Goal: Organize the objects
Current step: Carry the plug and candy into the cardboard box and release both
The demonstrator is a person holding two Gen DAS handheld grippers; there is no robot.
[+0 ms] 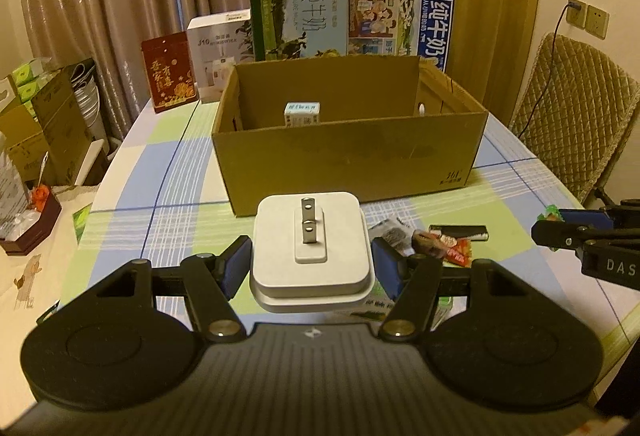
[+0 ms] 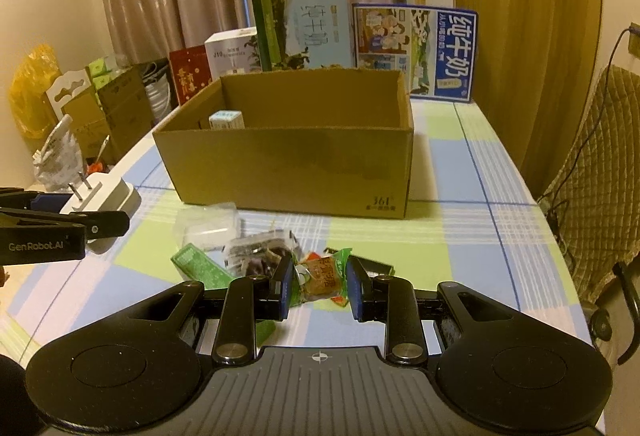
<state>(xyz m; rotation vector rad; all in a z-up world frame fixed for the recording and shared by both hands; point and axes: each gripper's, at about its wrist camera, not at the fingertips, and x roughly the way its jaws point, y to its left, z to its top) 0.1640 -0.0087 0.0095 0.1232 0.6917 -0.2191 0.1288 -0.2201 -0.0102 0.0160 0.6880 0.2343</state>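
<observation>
Early going, by my reading: only a small carton point(image 1: 303, 113) sits in the box point(image 1: 348, 160) at 12 o'clock, while the left gripper point(image 1: 310, 264) jaws clamp the charger point(image 1: 310, 256), the right gripper point(image 2: 318, 286) jaws pinch a snack point(image 2: 320, 276), and wrappers point(image 2: 256, 252) litter the counter point(image 2: 460, 248).

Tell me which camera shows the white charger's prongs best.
The left wrist view: the white charger sits centred in the left claw, prongs facing the camera. The right wrist view shows it only at the left edge, side-on, partly hidden by that claw.
</observation>
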